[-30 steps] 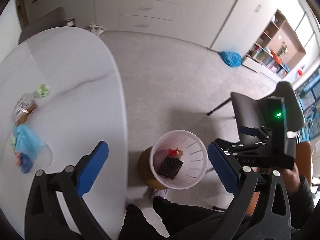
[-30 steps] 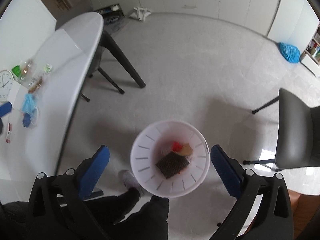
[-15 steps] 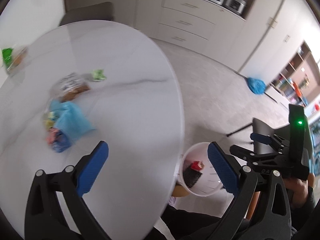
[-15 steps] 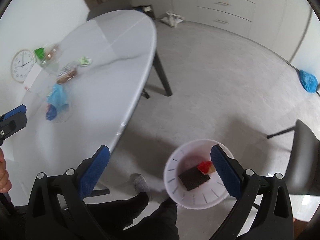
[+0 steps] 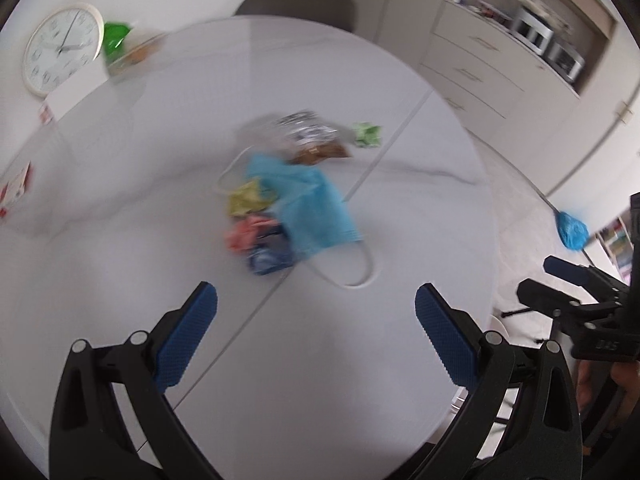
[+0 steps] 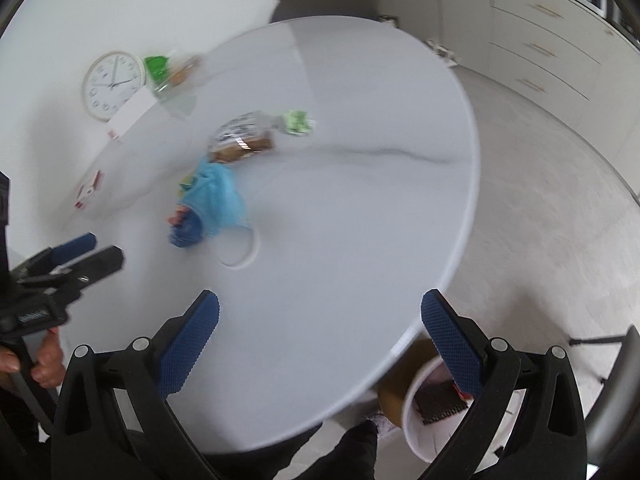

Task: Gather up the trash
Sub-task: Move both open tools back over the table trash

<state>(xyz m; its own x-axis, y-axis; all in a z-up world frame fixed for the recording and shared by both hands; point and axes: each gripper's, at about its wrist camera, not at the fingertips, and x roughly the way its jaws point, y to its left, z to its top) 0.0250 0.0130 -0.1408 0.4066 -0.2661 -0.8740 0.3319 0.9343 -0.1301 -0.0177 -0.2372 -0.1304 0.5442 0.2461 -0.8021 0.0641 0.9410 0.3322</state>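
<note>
A blue face mask (image 5: 312,208) (image 6: 218,196) lies on the white oval table (image 5: 360,360) (image 6: 340,240) over a heap of crumpled wrappers (image 5: 256,220). Behind it sit a clear snack bag (image 5: 312,136) (image 6: 244,132) and a small green wrapper (image 5: 366,134) (image 6: 298,122). My left gripper (image 5: 316,328) hangs open just short of the heap, holding nothing. My right gripper (image 6: 320,336) is open and empty over the table's near edge. The white trash bin (image 6: 416,416) stands on the floor under that edge, with a dark piece and a red scrap inside.
A round wall clock (image 5: 60,50) (image 6: 112,84), a green packet (image 5: 116,38) and a white card (image 6: 130,114) stand at the table's far side. A red-and-white box (image 6: 88,190) lies left. Grey chairs, cabinets and a blue bag (image 5: 572,228) on the floor surround the table.
Both grippers have swung from above the trash bin up over the table, toward the heap of trash. Both stayed open. The bin has slid to the lower right edge of view.
</note>
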